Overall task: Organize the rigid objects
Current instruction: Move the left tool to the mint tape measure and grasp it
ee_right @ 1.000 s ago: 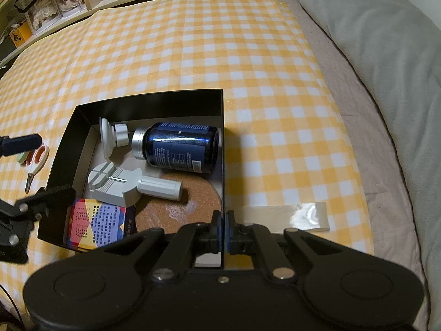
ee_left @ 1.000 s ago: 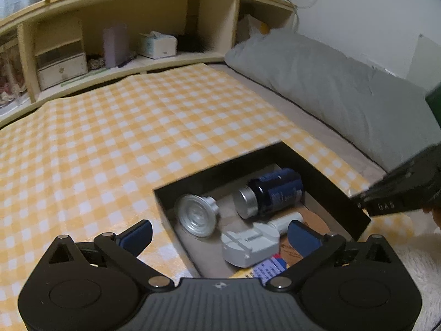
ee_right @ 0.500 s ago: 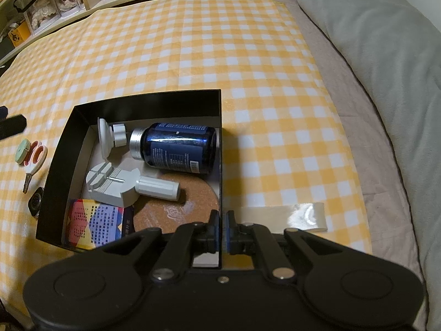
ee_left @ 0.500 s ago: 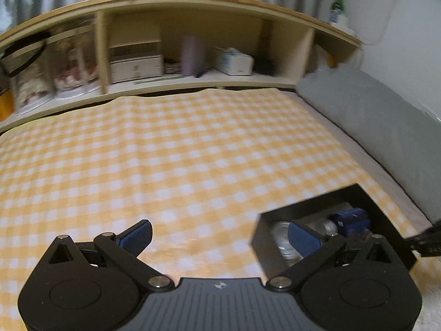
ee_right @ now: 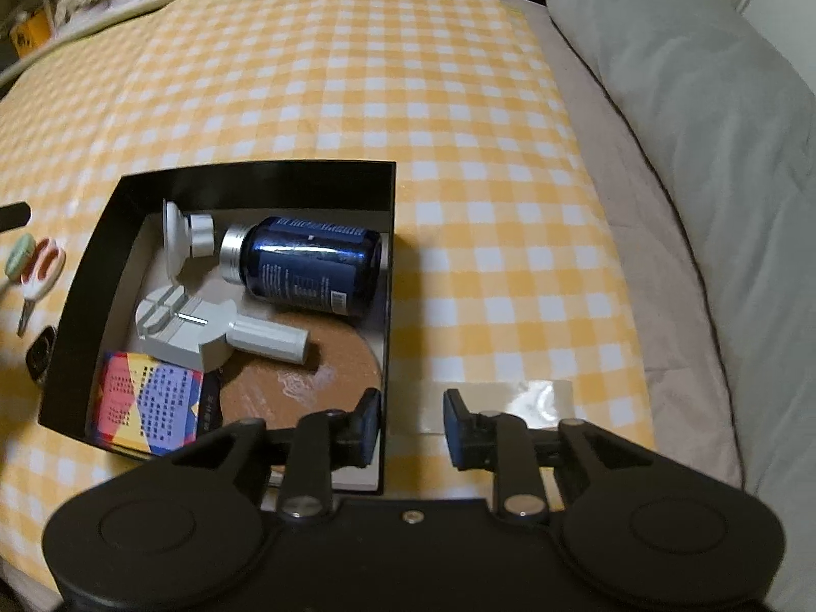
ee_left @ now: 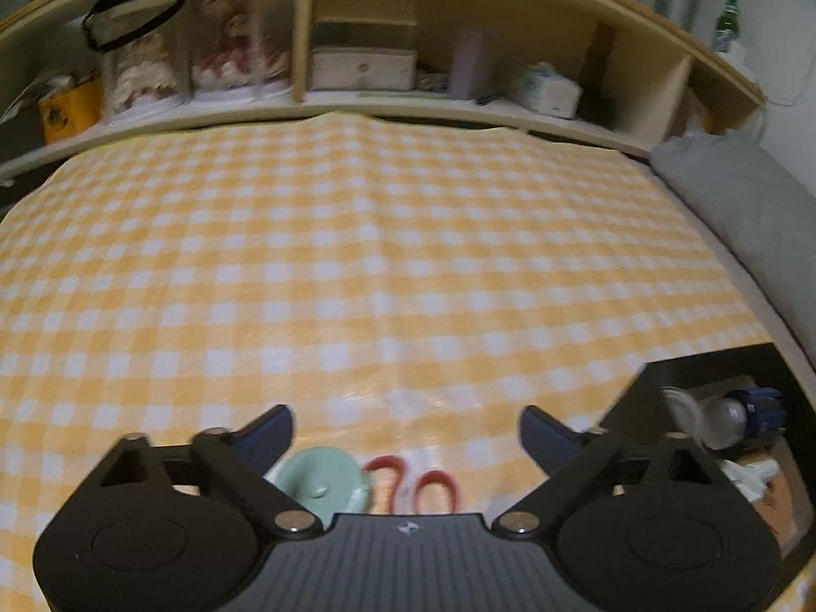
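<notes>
A black box lies on the checked cloth. It holds a blue bottle, a white suction cup, a grey tool, a colourful card box and a cork disc. My right gripper is open, its fingers astride the box's right wall near the front corner. My left gripper is open above red-handled scissors and a mint round lid left of the box. The scissors and lid also show in the right wrist view.
A small black object lies by the box's left wall. A clear tape strip lies right of the box. A grey pillow runs along the right. A wooden shelf with boxes stands at the back.
My right gripper has opened; it was shut at the box's right wall. My left gripper has swung left, away from the box, to above the scissors and lid.
</notes>
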The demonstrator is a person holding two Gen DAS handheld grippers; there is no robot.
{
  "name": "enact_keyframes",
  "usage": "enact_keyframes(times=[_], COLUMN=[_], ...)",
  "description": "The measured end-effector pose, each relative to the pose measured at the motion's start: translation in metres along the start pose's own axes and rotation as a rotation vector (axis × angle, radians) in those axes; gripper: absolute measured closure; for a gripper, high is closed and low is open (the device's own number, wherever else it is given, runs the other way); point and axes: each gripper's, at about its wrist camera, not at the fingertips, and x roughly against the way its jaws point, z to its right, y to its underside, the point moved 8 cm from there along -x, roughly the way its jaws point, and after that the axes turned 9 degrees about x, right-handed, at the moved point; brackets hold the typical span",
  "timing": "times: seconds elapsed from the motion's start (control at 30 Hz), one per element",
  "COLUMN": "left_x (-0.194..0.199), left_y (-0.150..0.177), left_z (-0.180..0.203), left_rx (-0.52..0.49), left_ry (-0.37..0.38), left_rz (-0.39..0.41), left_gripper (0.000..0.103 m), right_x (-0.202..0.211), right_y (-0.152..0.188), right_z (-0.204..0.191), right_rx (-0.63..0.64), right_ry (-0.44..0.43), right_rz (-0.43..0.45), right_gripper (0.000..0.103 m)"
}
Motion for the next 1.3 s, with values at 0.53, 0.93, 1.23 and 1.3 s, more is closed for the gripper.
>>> enact_keyframes(times=[0.53,0.93,1.23,1.3], left_x=[-0.013,-0.017,-0.015,-0.014], left_y=[0.015,0.030,0.030,0.030], left_z=[-0.034,-0.046,-0.046,-0.046], left_rx=[0.045,0.058,0.065,0.065], left_ry=[-0.035,-0.055,-0.060,-0.064], left_rz=[-0.069,-0.106,-0.098,-0.097], left_gripper=[0.024,0.041,0.050,0.050], right_x=[-0.001,-0.001,0.000,0.000], right_y=[-0.004,-0.002,-0.003,-0.003], right_z=[-0.006,-0.006,-0.005,-0.005], right_rx=[-0.075,-0.105,-0.102,-0.100], right_ry=[-0.031,-0.007,-0.006,-0.006], right_rz=[-0.022,0.007,0.007,0.007], right_gripper=[0.100,0.099,0.099,0.099])
